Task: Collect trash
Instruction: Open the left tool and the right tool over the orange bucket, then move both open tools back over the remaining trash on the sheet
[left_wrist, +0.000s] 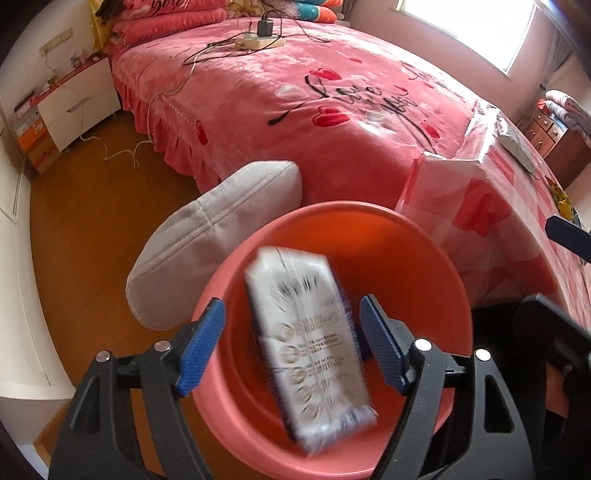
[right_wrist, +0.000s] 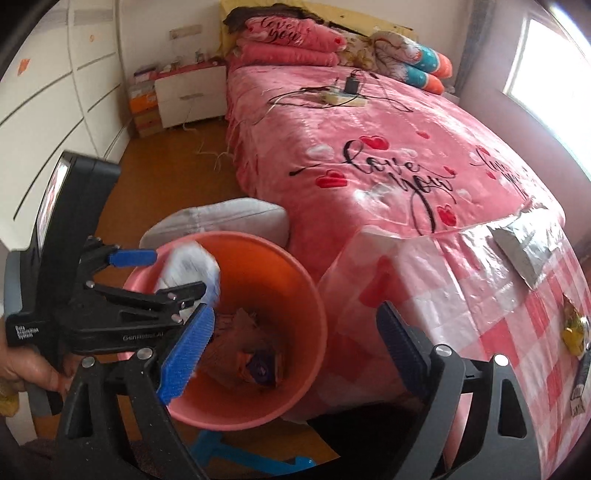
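A white printed carton (left_wrist: 310, 343), blurred, hangs tilted over the mouth of the pink bin (left_wrist: 332, 210). It lies between the blue fingers of my left gripper (left_wrist: 291, 343), whose pads stand clear of it on both sides, so the gripper is open. In the right wrist view the same carton (right_wrist: 188, 262) shows at the bin's (right_wrist: 295, 273) far-left rim, by the left gripper (right_wrist: 166, 273). Brown paper and a purple wrapper (right_wrist: 258, 365) lie in the bin's bottom. My right gripper (right_wrist: 295, 350) is open and empty over the bin's near right side.
A table with a pink checked cloth (right_wrist: 480, 295) stands right of the bin, bearing a silver wrapper (right_wrist: 524, 251) and a gold wrapper (right_wrist: 574, 332). A grey cushion (left_wrist: 214, 236) leans behind the bin against the pink bed (left_wrist: 295, 96). Something of blue plastic (right_wrist: 236, 454) sits below the bin.
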